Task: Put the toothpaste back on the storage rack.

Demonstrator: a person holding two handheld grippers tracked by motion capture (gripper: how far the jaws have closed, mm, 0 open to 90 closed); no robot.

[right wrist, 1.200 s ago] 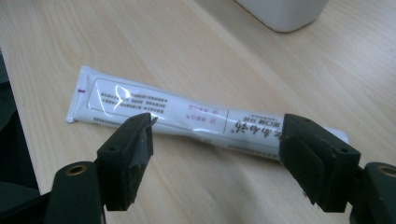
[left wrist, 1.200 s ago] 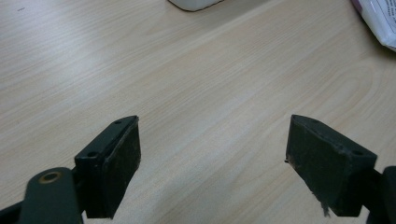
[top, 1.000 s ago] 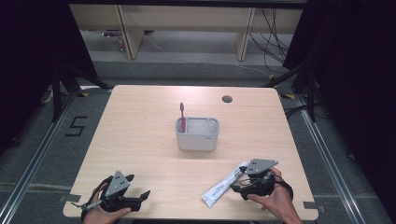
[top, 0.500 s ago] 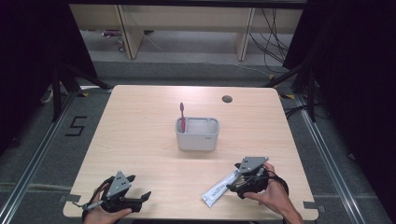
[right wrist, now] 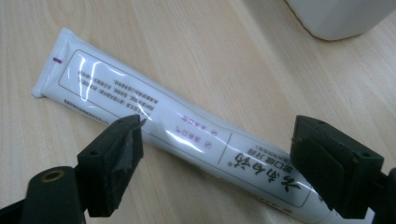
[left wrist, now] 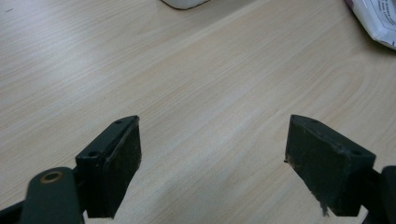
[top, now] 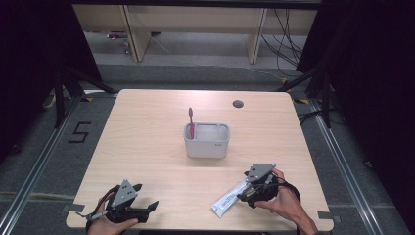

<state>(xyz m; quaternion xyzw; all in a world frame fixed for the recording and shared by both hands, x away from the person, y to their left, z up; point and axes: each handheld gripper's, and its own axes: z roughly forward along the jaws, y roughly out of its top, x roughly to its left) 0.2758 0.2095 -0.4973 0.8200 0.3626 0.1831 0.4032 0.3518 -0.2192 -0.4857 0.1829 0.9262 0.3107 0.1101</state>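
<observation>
- While the toothbrush (top: pixel 191 122) already stands in the grey holder (top: pixel 206 141), the toothpaste tube (right wrist: pixel 187 140) lies flat on the worktop (top: pixel 147 127), near right.
- Right gripper (right wrist: pixel 215 163) fingers just spread wide, straddling the tube, no grip yet.
- Left gripper (left wrist: pixel 212 163) open, holding nothing.

Toothpaste tube's (right wrist: pixel 187 135) cap end past the right gripper view's bottom edge.

A grey holder (top: pixel 206 141) with a pink toothbrush (top: pixel 191 121) stands mid-table (top: pixel 147 122).
</observation>
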